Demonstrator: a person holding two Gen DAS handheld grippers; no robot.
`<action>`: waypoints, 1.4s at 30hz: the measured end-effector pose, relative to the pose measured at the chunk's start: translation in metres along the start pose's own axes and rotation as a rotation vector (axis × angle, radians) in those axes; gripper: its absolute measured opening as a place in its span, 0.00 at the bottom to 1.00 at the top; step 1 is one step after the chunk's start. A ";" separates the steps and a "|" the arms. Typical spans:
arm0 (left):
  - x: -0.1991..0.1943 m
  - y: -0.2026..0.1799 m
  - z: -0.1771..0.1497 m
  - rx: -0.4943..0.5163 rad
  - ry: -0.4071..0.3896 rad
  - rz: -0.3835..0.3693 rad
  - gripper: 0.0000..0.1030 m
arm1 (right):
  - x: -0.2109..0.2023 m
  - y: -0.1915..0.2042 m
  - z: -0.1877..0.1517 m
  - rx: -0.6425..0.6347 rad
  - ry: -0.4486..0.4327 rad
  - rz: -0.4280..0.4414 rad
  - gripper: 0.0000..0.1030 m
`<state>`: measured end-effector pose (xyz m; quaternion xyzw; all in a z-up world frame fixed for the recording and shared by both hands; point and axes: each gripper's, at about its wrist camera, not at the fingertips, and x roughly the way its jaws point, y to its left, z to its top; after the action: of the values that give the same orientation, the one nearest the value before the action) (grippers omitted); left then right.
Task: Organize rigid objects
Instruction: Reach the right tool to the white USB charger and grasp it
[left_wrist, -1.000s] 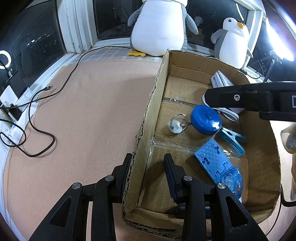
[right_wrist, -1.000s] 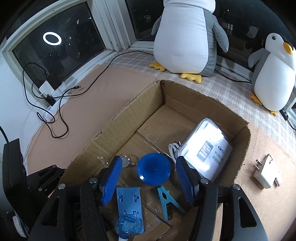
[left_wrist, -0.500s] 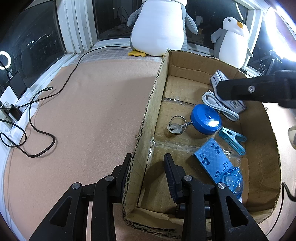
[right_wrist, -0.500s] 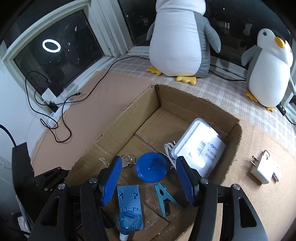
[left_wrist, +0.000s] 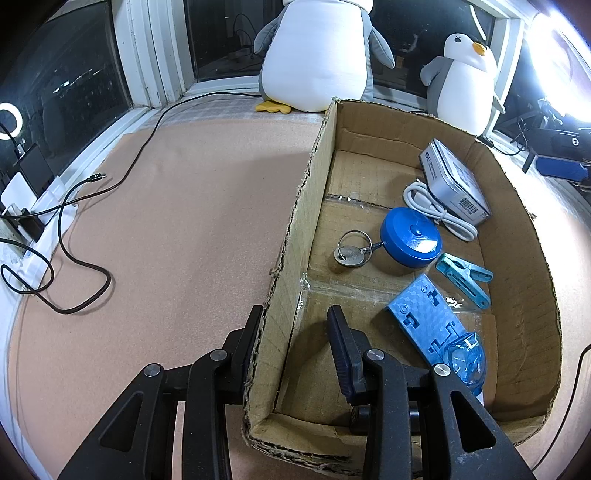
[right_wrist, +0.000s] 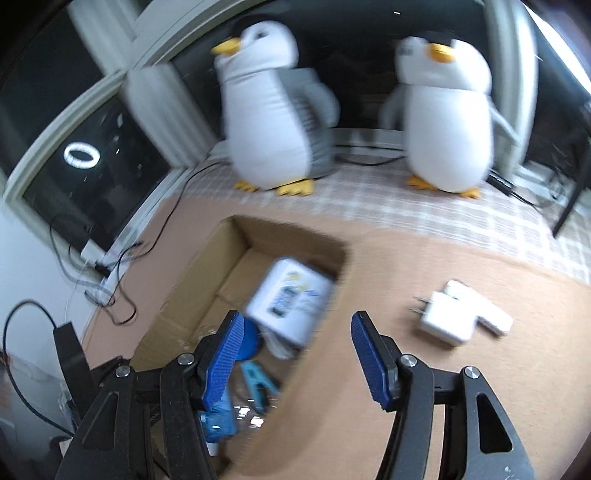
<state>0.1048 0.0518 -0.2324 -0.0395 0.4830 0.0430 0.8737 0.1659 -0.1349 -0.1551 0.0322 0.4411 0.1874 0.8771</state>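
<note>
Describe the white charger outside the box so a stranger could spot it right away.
Start at the cardboard box in front of the two plush penguins. On the tan mat to its right lies a white plug-in charger, alone there, metal prongs toward the box.

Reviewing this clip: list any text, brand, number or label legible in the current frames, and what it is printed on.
No text can be read.
White boxed item in the cardboard box: a round blue logo, print lines and a barcode sticker, all too small to read.
Same box top in the right wrist view: printed graphics, motion-blurred.
White charger: no visible marking.
</note>
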 end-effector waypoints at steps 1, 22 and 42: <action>0.000 0.000 0.000 0.000 0.000 0.000 0.36 | -0.003 -0.011 0.001 0.024 -0.003 0.002 0.55; 0.001 0.000 0.001 0.007 0.000 0.003 0.36 | 0.043 -0.110 0.020 0.188 0.060 -0.066 0.55; 0.002 0.000 0.003 0.005 0.000 0.002 0.37 | 0.055 -0.113 0.001 0.186 0.169 -0.025 0.55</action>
<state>0.1079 0.0525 -0.2327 -0.0368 0.4830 0.0425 0.8738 0.2305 -0.2201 -0.2209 0.0920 0.5293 0.1369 0.8322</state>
